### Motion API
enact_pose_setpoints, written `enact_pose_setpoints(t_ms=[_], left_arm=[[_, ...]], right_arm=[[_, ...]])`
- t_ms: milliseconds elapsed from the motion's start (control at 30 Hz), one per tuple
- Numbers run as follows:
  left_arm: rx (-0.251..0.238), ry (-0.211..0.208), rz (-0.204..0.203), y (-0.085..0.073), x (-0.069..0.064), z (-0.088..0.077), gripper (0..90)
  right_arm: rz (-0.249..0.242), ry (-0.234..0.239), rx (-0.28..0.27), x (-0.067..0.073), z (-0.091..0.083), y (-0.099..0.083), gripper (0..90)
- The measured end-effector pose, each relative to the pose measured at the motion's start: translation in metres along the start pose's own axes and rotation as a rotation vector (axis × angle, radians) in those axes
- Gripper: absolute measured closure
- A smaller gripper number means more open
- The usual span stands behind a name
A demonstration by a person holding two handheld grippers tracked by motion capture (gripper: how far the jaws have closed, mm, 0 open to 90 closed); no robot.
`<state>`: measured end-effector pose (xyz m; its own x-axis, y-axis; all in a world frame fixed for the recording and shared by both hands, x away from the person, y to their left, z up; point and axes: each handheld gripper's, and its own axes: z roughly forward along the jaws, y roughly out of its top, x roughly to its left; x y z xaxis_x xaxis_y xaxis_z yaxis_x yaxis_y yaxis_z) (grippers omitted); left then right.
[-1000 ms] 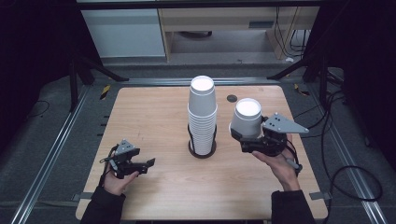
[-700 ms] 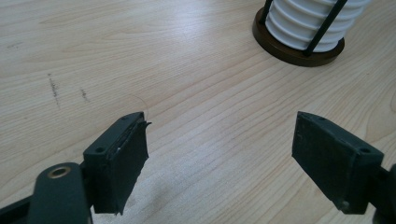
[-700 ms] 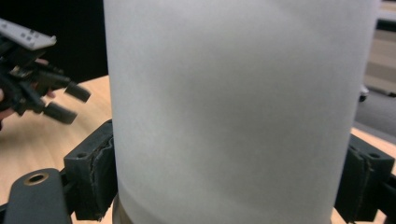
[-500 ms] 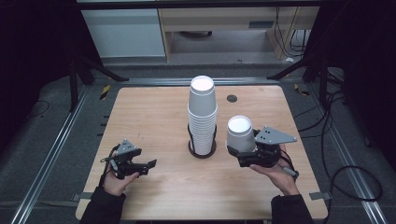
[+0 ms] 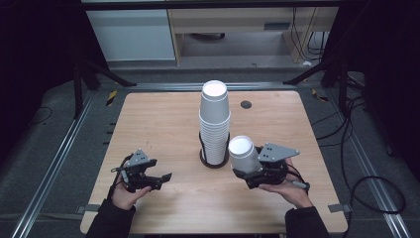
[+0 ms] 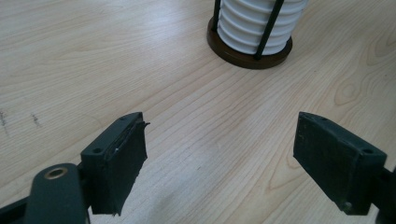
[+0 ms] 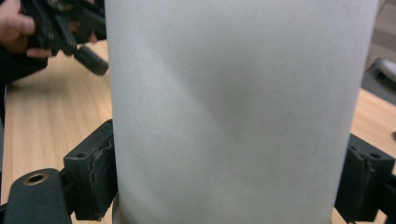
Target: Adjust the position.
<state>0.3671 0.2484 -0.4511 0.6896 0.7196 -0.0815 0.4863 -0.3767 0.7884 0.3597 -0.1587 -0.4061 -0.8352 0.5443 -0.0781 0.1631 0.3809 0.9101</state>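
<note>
The right gripper (image 5: 246, 171) grips a single white paper cup (image 5: 242, 152), upside down, its flat base facing up; in the right gripper view both pads press on the cup's sides (image 7: 233, 112). On the high view this cup sits at about four o'clock from the table's middle, just beside the tall stack of inverted white cups (image 5: 214, 121), which stands near the centre of the wooden table (image 5: 163, 114) in a dark round holder (image 5: 214, 161) with thin upright rods. The held cup is lower than the top of the stack and whether it touches the tabletop cannot be told. The left gripper (image 5: 161, 177) hangs at about eight o'clock, well apart from the stack, held in the person's left hand (image 5: 126, 194). Its jaws have just been opening and stand fairly wide, with nothing between them but bare wood, as the left gripper view shows; the holder's base (image 6: 250, 49) lies ahead of them at roughly one o'clock. A small dark disc (image 5: 246, 104) sits in the tabletop at about one o'clock, beyond the stack.
</note>
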Motion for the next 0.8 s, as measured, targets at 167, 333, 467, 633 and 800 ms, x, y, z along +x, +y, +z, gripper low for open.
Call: enact_pose_setpoints(t_ms=[167, 333, 467, 633, 800], left_arm=[[-0.006, -0.012, 0.007, 0.002, -0.003, -0.001, 16.6], [-0.014, -0.029, 0.013, 0.004, -0.007, -0.003, 16.6], [-0.016, -0.045, 0.025, 0.006, -0.011, -0.003, 16.6], [-0.01, -0.071, 0.05, 0.007, -0.018, -0.002, 16.5], [-0.012, -0.101, 0.079, 0.01, -0.026, -0.001, 16.3]], right_arm=[[-0.017, 0.021, 0.037, 0.004, 0.01, -0.004, 12.7], [-0.045, 0.055, 0.066, 0.012, 0.02, -0.006, 12.7], [-0.074, 0.081, 0.096, 0.016, 0.029, -0.007, 12.7], [-0.107, 0.109, 0.128, 0.023, 0.039, -0.007, 12.7], [-0.131, 0.131, 0.148, 0.028, 0.046, -0.008, 12.7]])
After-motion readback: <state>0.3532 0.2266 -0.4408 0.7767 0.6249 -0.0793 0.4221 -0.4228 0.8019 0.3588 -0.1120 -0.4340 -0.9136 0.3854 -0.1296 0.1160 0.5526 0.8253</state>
